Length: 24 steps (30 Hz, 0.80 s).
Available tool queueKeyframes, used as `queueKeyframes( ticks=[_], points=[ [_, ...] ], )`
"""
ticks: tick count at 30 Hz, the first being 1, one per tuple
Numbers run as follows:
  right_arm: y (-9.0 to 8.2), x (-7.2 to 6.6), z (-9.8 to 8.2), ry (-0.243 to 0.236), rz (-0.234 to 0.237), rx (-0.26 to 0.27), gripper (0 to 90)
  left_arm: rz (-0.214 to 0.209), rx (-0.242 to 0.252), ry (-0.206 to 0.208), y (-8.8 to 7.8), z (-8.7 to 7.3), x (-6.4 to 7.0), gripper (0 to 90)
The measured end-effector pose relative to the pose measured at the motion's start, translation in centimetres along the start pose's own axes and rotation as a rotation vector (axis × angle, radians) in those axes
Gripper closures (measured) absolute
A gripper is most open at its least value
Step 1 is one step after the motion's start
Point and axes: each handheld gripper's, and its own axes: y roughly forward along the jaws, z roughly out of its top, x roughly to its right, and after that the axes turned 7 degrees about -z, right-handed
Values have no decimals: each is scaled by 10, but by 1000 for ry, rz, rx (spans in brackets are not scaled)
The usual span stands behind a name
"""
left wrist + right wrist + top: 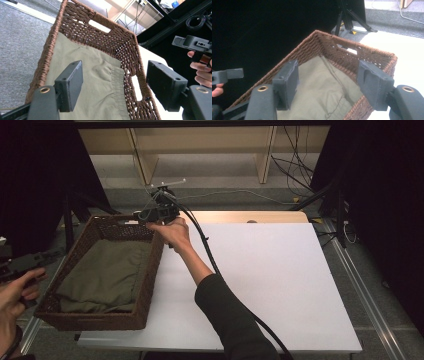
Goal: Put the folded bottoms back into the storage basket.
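While you hold one gripper in each hand, the brown woven basket (102, 320) stands on the left part of the white table (270, 285), with its near corner hanging a little over the table edge. Inside it lies a folded olive green cloth (105, 275), which covers most of the bottom.

Your right gripper (159, 210) is at the far right corner of the basket, just above the rim. In the right gripper view its jaws stand apart, one over the cloth and one near the side wall of the basket, and nothing is pressed between them. That side wall passes between the jaws, but I cannot tell for sure if a pad touches it, because the view is close and a bit soft.

Your left gripper (20, 265) is at the left edge of the high view, beside the near left side of the basket, and it is dark there. In the left gripper view the jaws are released too: one hangs over the green cloth, the other is outside the wall with the handle hole, so the wall is between them without being clamped. Your right hand (201, 70) shows at the right edge of that view.
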Motion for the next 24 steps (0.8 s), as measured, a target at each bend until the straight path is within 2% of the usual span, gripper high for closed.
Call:
queueKeyframes(
  ticks=[7, 9, 20, 22, 24],
  points=[
    [-8, 5, -3, -15, 2, 5, 337, -21, -12, 32, 9, -1, 11, 296],
    [-12, 8, -5, -18, 1, 14, 330, -39, -10, 35, 11, -2, 14, 295],
    [-28, 33, -14, -9, -14, 6, 292, -135, -41, 36, 33, -8, 29, 297],
    [-32, 37, -16, -1, -15, 12, 286, -148, -40, 34, 37, -10, 31, 297],
    [-35, 40, -18, -1, -13, 14, 282, -139, -44, 43, 41, -12, 34, 297]
  ],
)
